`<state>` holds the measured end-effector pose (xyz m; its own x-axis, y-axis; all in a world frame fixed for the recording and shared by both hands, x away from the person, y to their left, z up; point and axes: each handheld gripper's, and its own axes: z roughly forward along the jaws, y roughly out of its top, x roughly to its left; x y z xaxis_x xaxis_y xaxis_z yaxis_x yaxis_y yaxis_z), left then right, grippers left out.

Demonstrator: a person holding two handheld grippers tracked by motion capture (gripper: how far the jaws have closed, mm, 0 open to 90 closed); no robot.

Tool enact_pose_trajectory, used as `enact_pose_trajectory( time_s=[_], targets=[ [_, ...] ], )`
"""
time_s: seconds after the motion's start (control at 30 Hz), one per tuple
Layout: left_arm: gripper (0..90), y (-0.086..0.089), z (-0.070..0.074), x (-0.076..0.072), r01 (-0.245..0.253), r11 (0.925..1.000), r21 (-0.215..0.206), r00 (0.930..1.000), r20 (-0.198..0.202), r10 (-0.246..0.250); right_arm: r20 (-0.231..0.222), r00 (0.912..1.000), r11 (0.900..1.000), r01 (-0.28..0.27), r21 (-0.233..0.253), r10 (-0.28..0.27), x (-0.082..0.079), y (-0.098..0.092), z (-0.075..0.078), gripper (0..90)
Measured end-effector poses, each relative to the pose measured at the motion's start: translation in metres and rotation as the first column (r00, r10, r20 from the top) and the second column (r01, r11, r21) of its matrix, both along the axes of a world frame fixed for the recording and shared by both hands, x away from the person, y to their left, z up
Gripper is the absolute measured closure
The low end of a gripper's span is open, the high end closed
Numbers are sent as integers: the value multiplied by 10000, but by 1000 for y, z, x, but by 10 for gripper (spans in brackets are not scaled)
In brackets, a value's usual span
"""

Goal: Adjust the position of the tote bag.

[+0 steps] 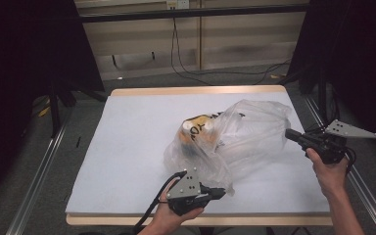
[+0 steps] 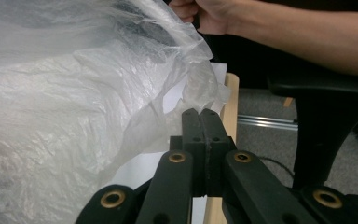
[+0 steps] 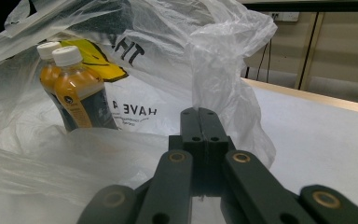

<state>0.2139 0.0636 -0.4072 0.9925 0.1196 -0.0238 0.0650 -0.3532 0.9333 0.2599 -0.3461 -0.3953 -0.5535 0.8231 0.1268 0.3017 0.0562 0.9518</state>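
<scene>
we take the crumpled translucent white plastic bag (image 1: pixel 235 139) as our landmark; it lies slumped near the middle of the pale blue-white surface (image 1: pixel 127 147), long axis running from its near-left corner toward the far right.

left tool (image 1: pixel 215 193): sits at the bag's near edge, pointing along that edge toward the right. in the left gripper view its jaws stand pressed together, and a thin fold of the bag's film (image 2: pixel 200 91) rises just above the tips. we cannot tell whether film is pinched between them or merely lies beside them.

right tool (image 1: pixel 293 135): at the bag's right side, pointing left into it. in the right gripper view the jaws are likewise closed, with a twisted column of film (image 3: pixel 219 79) standing directly behind the tips; again touching or gripped, we cannot say.

contents: two orange-filled bottles with white caps (image 3: pixel 72 88) stand side by side inside the bag, toward its left end as seen from above, beside a yellow-and-black print on the film.

judgement: each tool is about equally close to its own side of the bag; the bottles lie nearer the left tool. any opening of the bag would mean drawing the two sides apart across the long axis.

room: dark curtains flank the bag's surface, a beige panelled wall and loose black cables (image 1: pixel 186 63) lie beyond it.
</scene>
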Motion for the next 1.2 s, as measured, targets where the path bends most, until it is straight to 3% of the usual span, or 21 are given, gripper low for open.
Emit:
enact_pose_trajectory(
  time_s=[0.07, 0.17, 0.3, 0.5, 0.57, 0.7, 0.87, 1.03, 1.07, 1.13, 1.17, 1.2],
  targets=[
    [900, 2, 2, 1, 35, 10000, -3, 10000, 55, -35, -15, 9999, 9999, -115, 46, 115, 0, 0, 1, 900],
    [900, 8, 6, 3, 334, 9988, -367, 9994, -65, -336, 16, 9998, 9998, -205, -7, 205, -1, 1, 3, 900],
    [900, 17, 14, 4, 233, 9981, -577, 9997, 47, -231, 154, 9992, 9993, -355, -78, 356, -2, 5, 8, 900],
    [900, 43, 30, 10, -394, 9956, -849, 9987, 302, 421, 336, 9983, 9989, -473, -6, 473, -6, 11, 18, 900],
    [900, 56, 42, 17, -763, 9898, -1204, 9963, 306, 806, 529, 9970, 9984, -565, -48, 567, -6, 11, 27, 900],
    [900, 66, 54, 22, -842, 9850, -1509, 9947, 463, 921, 883, 9941, 9980, -637, 49, 630, -8, 12, 39, 900],
    [900, 81, 70, 27, -1115, 9770, -1815, 9896, 698, 1259, 1008, 9918, 9968, -800, 86, 788, -7, 16, 43, 900],
    [900, 99, 81, 33, -1667, 9585, -2314, 9790, 765, 1888, 1126, 9893, 9953, -952, 165, 928, -4, 20, 50, 900],
    [900, 104, 83, 34, -1757, 9587, -2235, 9769, 805, 1978, 1164, 9888, 9952, -961, 169, 935, -3, 21, 53, 900],
    [900, 112, 85, 36, -1947, 9506, -2418, 9718, 837, 2204, 1248, 9874, 9948, -1002, 204, 969, -2, 23, 58, 900],
    [900, 122, 88, 39, -2185, 9424, -2534, 9665, 769, 2448, 1258, 9878, 9954, -946, 138, 921, -1, 25, 64, 900],
    [900, 122, 88, 39, -2185, 9424, -2534, 9665, 769, 2448, 1258, 9878, 9954, -946, 138, 921, -1, 25, 64, 900]
  ],
)
